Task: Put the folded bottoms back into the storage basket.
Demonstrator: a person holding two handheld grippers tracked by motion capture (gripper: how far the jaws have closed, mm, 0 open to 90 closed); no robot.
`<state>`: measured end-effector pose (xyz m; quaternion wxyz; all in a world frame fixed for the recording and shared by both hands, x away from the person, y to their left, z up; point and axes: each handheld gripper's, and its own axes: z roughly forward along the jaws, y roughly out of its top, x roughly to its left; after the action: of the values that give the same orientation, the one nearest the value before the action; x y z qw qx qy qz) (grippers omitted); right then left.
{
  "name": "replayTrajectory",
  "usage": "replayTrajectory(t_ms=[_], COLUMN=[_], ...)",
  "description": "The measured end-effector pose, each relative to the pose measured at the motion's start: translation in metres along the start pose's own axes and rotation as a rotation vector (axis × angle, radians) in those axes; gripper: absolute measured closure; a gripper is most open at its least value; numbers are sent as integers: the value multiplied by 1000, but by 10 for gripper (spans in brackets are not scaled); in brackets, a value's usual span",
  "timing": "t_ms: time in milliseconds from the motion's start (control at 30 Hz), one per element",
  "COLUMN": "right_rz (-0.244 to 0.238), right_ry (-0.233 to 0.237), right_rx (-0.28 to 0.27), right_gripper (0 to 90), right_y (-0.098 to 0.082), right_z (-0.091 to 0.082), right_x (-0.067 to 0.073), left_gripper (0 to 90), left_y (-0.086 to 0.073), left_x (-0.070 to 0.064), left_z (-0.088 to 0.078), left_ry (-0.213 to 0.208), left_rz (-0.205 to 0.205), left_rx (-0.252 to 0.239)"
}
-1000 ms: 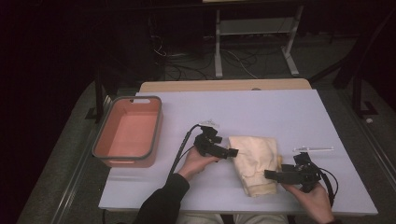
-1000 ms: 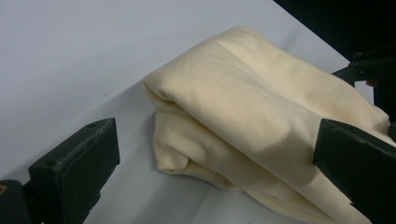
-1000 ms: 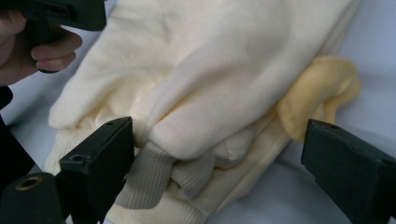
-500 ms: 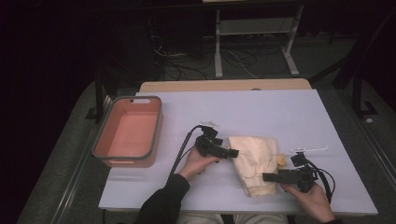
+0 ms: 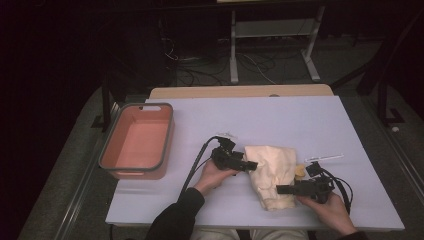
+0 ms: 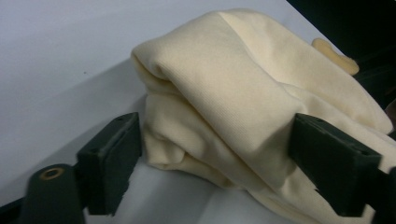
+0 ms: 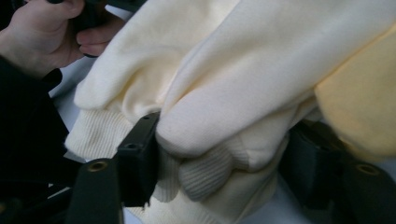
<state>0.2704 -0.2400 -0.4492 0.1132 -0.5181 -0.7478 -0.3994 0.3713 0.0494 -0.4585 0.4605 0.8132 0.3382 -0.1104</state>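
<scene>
A folded cream garment (image 5: 272,175) lies on the pale table (image 5: 280,120) near its front edge. My left gripper (image 5: 250,165) meets the garment's left side. In the left gripper view the left gripper (image 6: 219,163) has a thick fold of the garment (image 6: 224,93) filling the gap, and both pads touch it. Its jaws have just been closing. My right gripper (image 5: 280,189) comes in from the right at the garment's near edge. In the right gripper view the right gripper (image 7: 224,163) squeezes a ribbed hem and folds of the garment (image 7: 261,79), having just been closing too.
A salmon bin with a grey rim (image 5: 137,142) stands at the table's left. A thin white strip (image 5: 325,158) lies right of the garment, beside a small yellow piece (image 5: 299,171). A wooden board (image 5: 240,92) edges the far side. The left hand (image 7: 42,32) appears beyond the cloth.
The right gripper has edged a little leftwards into the garment's near edge. The left hand has stayed where it was against the garment's left side.
</scene>
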Motion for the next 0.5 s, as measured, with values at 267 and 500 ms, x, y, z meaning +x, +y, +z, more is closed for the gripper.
replayTrajectory(t_ms=[267,500], right_rz=[-92,-156], right_ry=[14,12], right_rx=[5,-23], right_gripper=[509,574], right_y=[3,5], right_z=[0,-4], right_x=[4,13], left_gripper=[501,672], left_y=[-5,-3], left_x=[3,-4], left_z=[0,-5], left_ry=[-12,24], left_rz=[-42,12], left_rx=[-31,-39])
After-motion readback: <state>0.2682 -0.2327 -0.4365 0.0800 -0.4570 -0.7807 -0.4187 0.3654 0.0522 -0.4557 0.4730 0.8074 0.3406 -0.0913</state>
